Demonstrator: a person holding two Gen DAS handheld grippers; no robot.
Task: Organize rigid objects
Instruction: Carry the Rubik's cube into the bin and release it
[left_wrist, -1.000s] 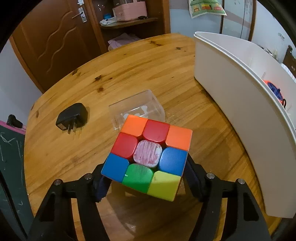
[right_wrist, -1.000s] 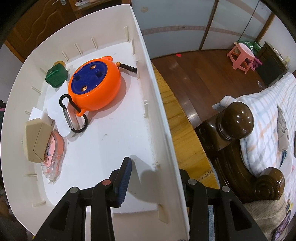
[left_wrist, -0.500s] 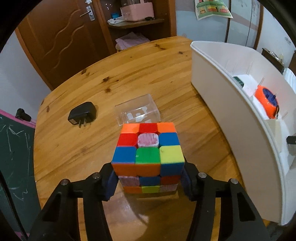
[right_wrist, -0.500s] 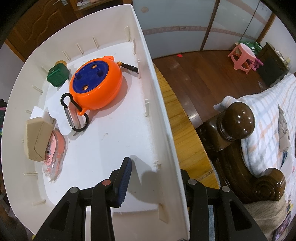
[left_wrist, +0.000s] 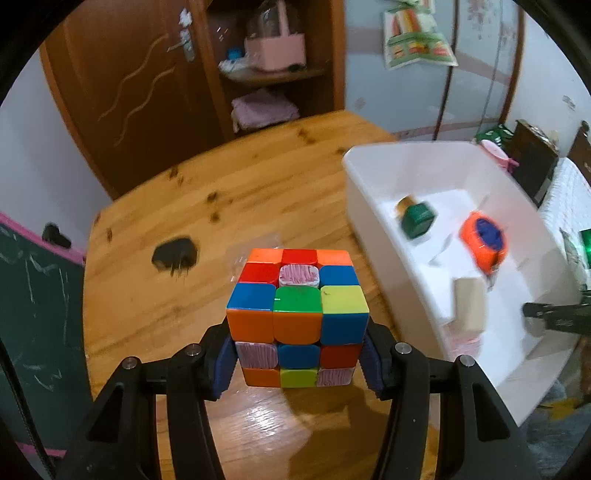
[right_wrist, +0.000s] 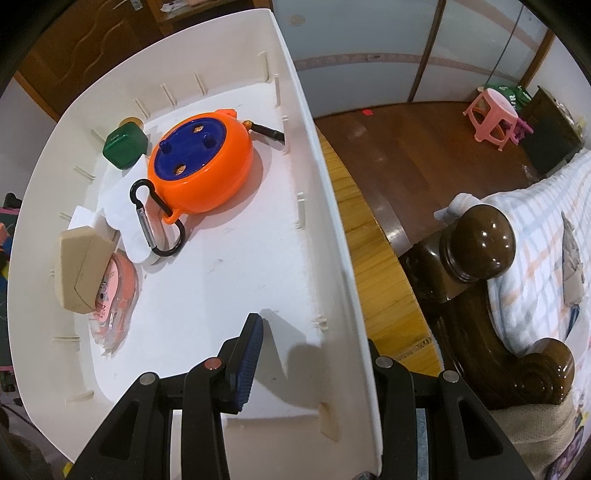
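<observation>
The left gripper (left_wrist: 297, 363) pinches the puzzle cube (left_wrist: 297, 317) between its blue pads, jaws just closed onto it, holding it above the wooden table (left_wrist: 236, 206), left of the white bin (left_wrist: 373, 218). The right gripper (right_wrist: 314, 363) straddles the bin's wall, its grip unclear.
</observation>
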